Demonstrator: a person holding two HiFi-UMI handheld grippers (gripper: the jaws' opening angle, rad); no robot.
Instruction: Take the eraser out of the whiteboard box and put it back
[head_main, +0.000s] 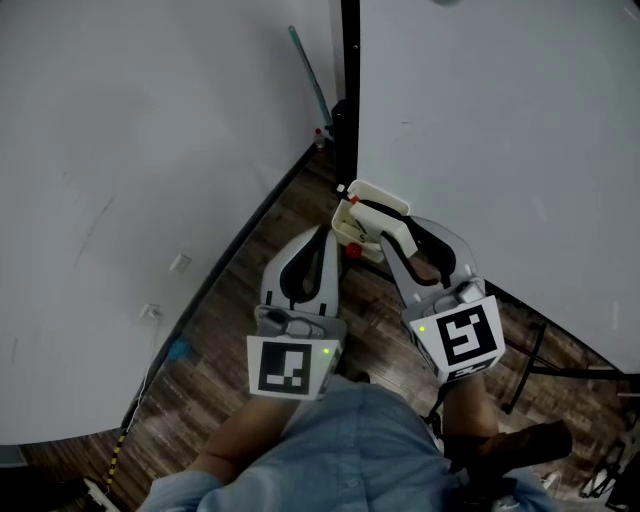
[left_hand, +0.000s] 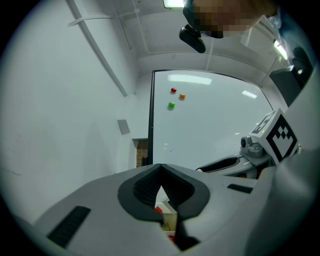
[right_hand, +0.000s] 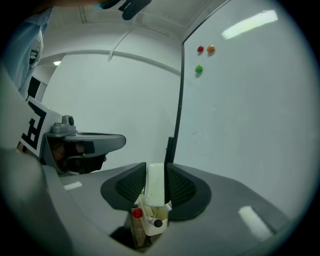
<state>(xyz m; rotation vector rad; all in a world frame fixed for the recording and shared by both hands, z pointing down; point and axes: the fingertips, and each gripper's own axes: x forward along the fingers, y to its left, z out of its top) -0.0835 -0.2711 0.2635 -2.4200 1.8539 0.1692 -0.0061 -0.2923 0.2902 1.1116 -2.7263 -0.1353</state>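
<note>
At the left of the head view the pale wall (head_main: 120, 200) runs down to the wood floor (head_main: 250, 300). Just right of that, in the lower middle, my left gripper (head_main: 326, 232) points up toward the corner. In its own view the pads are pressed together at the tips with nothing between them. Through a small gap lower down I glimpse a red cap and a bit of the box.

Next along, at the frame's centre, the cream whiteboard box (head_main: 347, 222) sits by the black edge post (head_main: 349, 90) of the board. A red-capped marker (right_hand: 136, 213) and a black-capped marker (right_hand: 158, 223) stand in it.

My right gripper (right_hand: 156, 172) is directly over the box, its pads pinching the white eraser (right_hand: 155, 187) by both flat sides. The eraser stands upright with its lower end at the box's mouth; I cannot tell whether it rests inside. The two grippers sit side by side, near but apart.

The whiteboard (head_main: 500, 140) fills the right of the frame. In the right gripper view three small magnets, a red magnet (right_hand: 200, 49), an orange magnet (right_hand: 210, 49) and a green magnet (right_hand: 198, 69), sit on it toward the upper right.
</note>
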